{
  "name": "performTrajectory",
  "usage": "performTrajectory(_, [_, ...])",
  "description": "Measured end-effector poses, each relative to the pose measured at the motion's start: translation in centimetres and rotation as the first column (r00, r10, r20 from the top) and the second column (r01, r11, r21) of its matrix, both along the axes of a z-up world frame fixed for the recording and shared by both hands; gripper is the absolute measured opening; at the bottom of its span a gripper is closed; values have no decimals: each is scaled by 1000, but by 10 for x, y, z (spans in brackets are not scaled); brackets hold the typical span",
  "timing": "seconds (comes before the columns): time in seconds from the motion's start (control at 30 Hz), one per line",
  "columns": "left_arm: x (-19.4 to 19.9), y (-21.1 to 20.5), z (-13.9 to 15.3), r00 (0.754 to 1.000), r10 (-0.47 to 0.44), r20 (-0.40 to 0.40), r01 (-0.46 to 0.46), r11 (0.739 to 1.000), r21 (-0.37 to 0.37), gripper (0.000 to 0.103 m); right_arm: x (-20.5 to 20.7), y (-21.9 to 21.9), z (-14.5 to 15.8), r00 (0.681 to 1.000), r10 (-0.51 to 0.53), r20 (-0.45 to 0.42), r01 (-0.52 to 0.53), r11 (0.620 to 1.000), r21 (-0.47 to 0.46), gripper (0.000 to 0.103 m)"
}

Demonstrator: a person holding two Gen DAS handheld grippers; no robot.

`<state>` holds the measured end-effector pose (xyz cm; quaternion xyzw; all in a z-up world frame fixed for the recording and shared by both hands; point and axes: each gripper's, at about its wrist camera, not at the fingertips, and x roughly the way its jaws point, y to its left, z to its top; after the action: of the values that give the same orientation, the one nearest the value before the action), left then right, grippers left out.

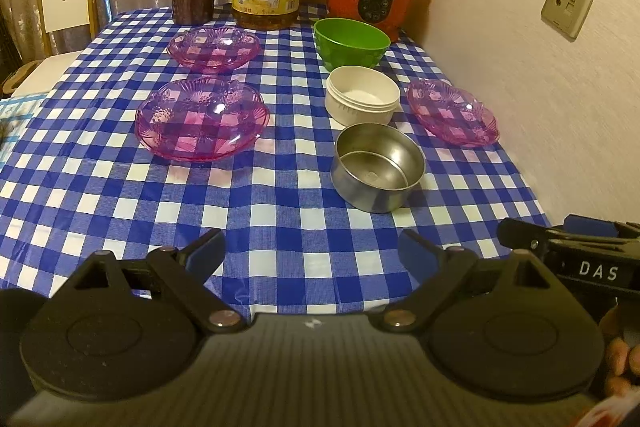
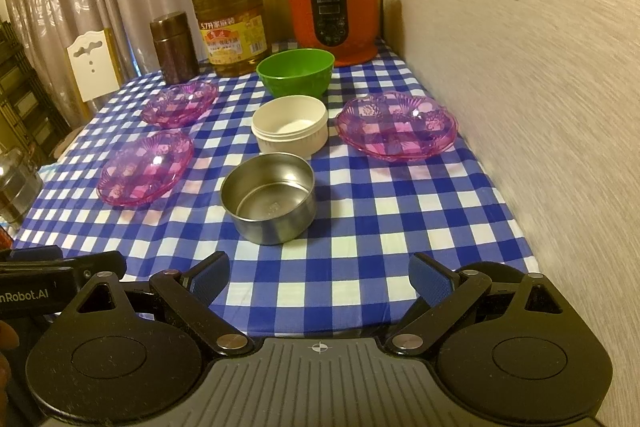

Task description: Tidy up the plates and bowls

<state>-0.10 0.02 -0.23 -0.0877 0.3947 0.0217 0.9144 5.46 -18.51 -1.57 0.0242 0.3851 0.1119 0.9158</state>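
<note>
Left gripper (image 1: 312,255), right gripper (image 2: 320,277): jaws apart, empty, above near table edge. Centre row on checked cloth (image 2: 360,227): steel bowl (image 2: 269,203), ribbed white bowl (image 2: 291,125), green bowl (image 2: 296,71) (smooth plastic). Three pink cut-glass plates (image 2: 397,125) apart, flanking.

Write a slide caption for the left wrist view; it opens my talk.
Open left gripper faces three pink glass plates and three bowls on a checked tablecloth.

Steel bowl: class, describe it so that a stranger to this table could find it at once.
Start at the red cooker at the table's far end. Three bowls run toward you from it: green, white, then the steel bowl, nearest the camera. It alone is bare shiny metal.
</note>
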Motion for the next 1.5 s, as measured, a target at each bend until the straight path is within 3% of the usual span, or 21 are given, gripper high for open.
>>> performTrajectory(1.5, [0,2,1,1000,6,-4,-6,1000,-7,92,-2,0,2,1000,1,-2,-1,1000,2,96])
